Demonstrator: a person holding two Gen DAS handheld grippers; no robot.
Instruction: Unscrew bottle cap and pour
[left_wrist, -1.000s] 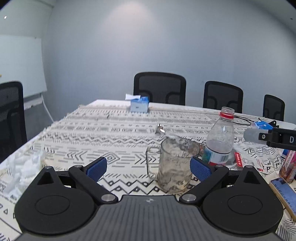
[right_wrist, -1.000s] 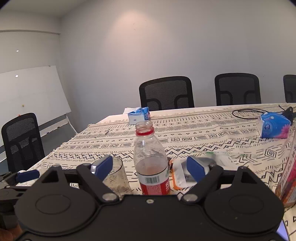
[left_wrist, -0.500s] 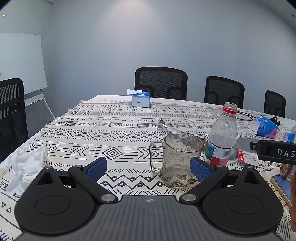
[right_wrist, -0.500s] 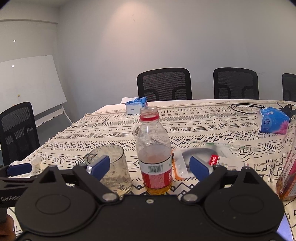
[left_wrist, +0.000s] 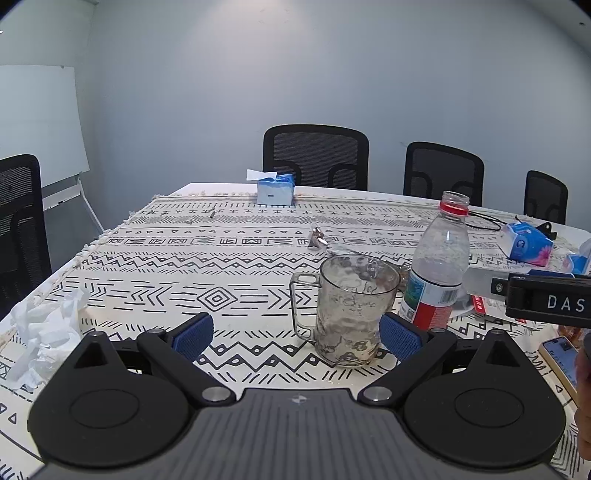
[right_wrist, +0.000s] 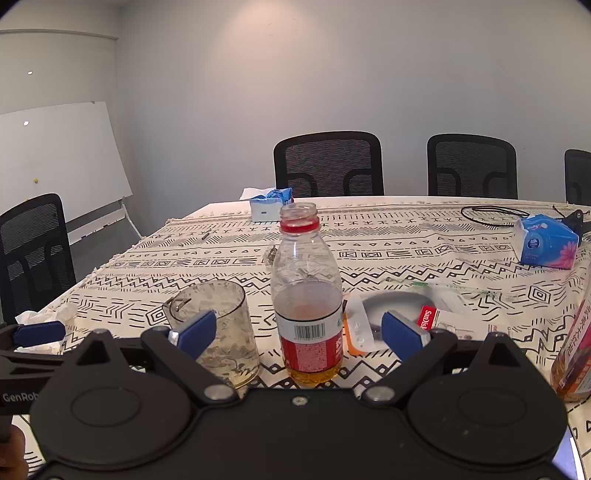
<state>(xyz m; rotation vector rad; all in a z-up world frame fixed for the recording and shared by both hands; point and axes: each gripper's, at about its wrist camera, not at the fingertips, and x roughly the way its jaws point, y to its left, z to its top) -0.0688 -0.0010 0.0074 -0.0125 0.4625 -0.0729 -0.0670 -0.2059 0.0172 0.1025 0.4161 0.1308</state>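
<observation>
A clear plastic bottle (right_wrist: 308, 295) with a red label stands upright on the patterned tablecloth, its neck uncapped and a little amber liquid at the bottom. It stands between the blue pads of my right gripper (right_wrist: 299, 332), whose jaws are opening, and neither pad touches it. Just left of the bottle stands a clear glass mug (left_wrist: 351, 310) with wet streaks inside. My left gripper (left_wrist: 295, 336) is open in front of the mug, its right pad close beside the glass. In the left wrist view the bottle (left_wrist: 437, 266) rises behind the mug, with the right gripper's finger (left_wrist: 535, 295) beside it.
Crumpled white paper (left_wrist: 44, 332) lies at the table's left edge. A phone (left_wrist: 561, 354) and a second bottle (right_wrist: 576, 354) are at the near right. A plastic package (right_wrist: 428, 317) lies behind the bottle, tissue packs (right_wrist: 546, 242) farther back, chairs beyond.
In the right wrist view the bottle's base has come into sight and the pads stand slightly wider apart. In the left wrist view the right gripper's finger has sunk lower beside the bottle.
</observation>
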